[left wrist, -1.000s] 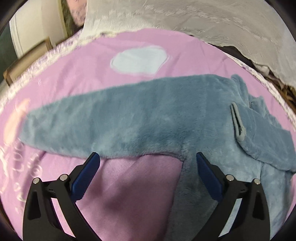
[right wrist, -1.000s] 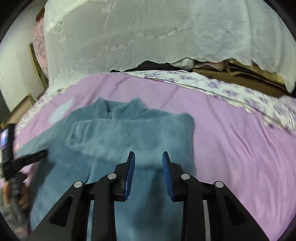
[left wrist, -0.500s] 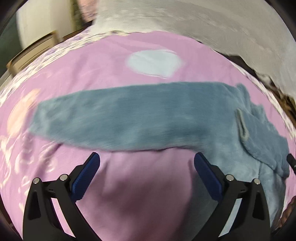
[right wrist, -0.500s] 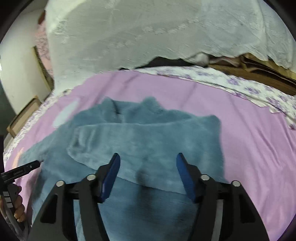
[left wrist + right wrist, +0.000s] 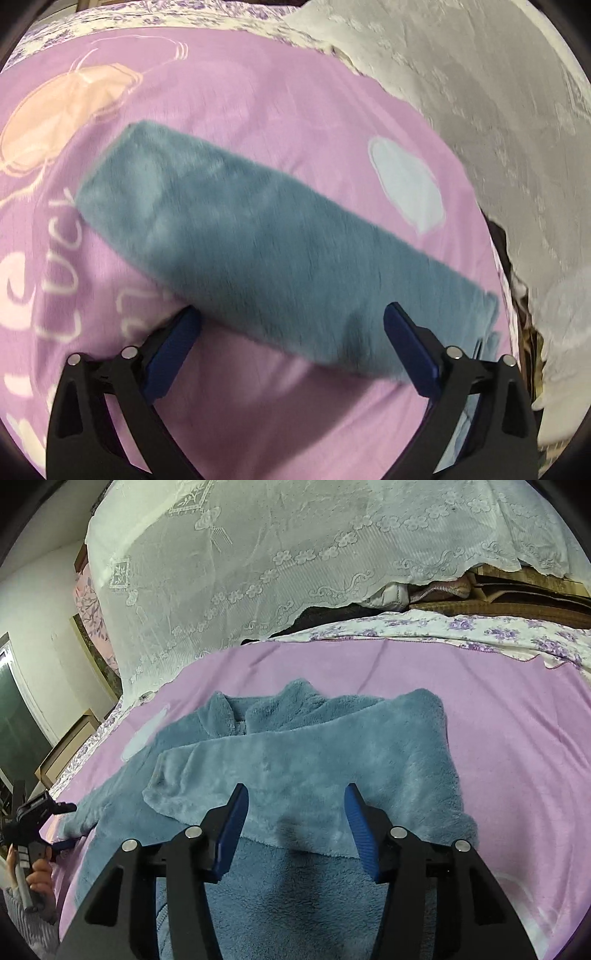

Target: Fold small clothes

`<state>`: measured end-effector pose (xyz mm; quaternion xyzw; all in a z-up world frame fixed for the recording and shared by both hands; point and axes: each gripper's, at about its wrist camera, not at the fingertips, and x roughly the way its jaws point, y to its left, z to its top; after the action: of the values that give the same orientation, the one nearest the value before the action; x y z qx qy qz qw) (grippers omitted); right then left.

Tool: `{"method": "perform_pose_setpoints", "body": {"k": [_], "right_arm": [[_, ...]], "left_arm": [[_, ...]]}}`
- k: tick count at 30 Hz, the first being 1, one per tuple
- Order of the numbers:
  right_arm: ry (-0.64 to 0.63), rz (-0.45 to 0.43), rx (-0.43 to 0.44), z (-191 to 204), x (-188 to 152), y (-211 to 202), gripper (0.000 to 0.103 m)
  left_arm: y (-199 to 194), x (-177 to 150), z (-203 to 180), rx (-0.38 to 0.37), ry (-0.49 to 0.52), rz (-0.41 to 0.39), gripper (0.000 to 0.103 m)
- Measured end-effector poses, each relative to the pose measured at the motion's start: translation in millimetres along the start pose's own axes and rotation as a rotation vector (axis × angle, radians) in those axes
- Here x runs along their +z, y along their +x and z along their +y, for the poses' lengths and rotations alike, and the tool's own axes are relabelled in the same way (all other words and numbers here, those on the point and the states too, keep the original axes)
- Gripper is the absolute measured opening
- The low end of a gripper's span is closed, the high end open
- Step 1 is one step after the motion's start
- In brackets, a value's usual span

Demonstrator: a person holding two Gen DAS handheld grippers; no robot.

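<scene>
The right gripper (image 5: 293, 823) hovers over the blue fleece jacket (image 5: 295, 775), which lies on the purple bedsheet (image 5: 498, 709). Its jaws have just been closing and stand partly apart, above the near edge of the sleeve folded across the jacket's chest, gripping nothing. The left gripper (image 5: 291, 343) has its jaws wide, having just closed slightly, with the jacket's other sleeve (image 5: 258, 240) running slantwise just beyond and partly between their tips; whether they touch it cannot be told.

Only the right wrist view shows the whole jacket, its collar at the far side, and a person's hand (image 5: 35, 878) holding the left gripper at the left. The left wrist view is blurred and shows the sheet's printed shapes and lettering. A white lace cover (image 5: 295, 554) hangs beyond the bed. The fleece looks thick and plush.
</scene>
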<state>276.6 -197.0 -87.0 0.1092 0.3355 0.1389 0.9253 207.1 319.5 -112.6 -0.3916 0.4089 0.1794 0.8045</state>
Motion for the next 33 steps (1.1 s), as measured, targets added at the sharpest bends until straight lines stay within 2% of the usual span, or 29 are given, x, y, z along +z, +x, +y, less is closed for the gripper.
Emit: {"method": "perform_pose_setpoints", "body": {"k": [3, 5, 10, 13, 17, 20, 22, 33], "right_arm": [[0.005, 0.013, -0.002, -1, -1, 3, 0.055], [0.014, 0.033, -0.006, -3, -3, 7, 0.055], [0.025, 0.043, -0.002, -5, -4, 9, 0.055], [0.017, 0.038, -0.002, -4, -5, 8, 0.055], [0.003, 0.076, -0.018, -3, -6, 15, 0.056], [-0.012, 0.122, -0.034, 0, -8, 25, 0.06], [-0.025, 0.123, -0.031, 2, -9, 25, 0.065], [-0.004, 0.095, -0.012, 1, -5, 16, 0.065]], "left_arm": [[4, 9, 7, -0.02, -0.028, -0.018, 0.075], [5, 18, 14, -0.037, -0.055, -0.031, 0.059], [5, 29, 48, -0.116, -0.168, -0.033, 0.04], [1, 31, 52, -0.083, -0.161, -0.06, 0.027], [-5, 29, 40, 0.006, -0.084, -0.113, 0.014], [-13, 25, 27, 0.053, -0.009, -0.148, 0.011], [-21, 20, 18, 0.073, 0.038, -0.174, 0.011], [-43, -1, -49, 0.183, 0.279, -0.243, 0.011]]}}
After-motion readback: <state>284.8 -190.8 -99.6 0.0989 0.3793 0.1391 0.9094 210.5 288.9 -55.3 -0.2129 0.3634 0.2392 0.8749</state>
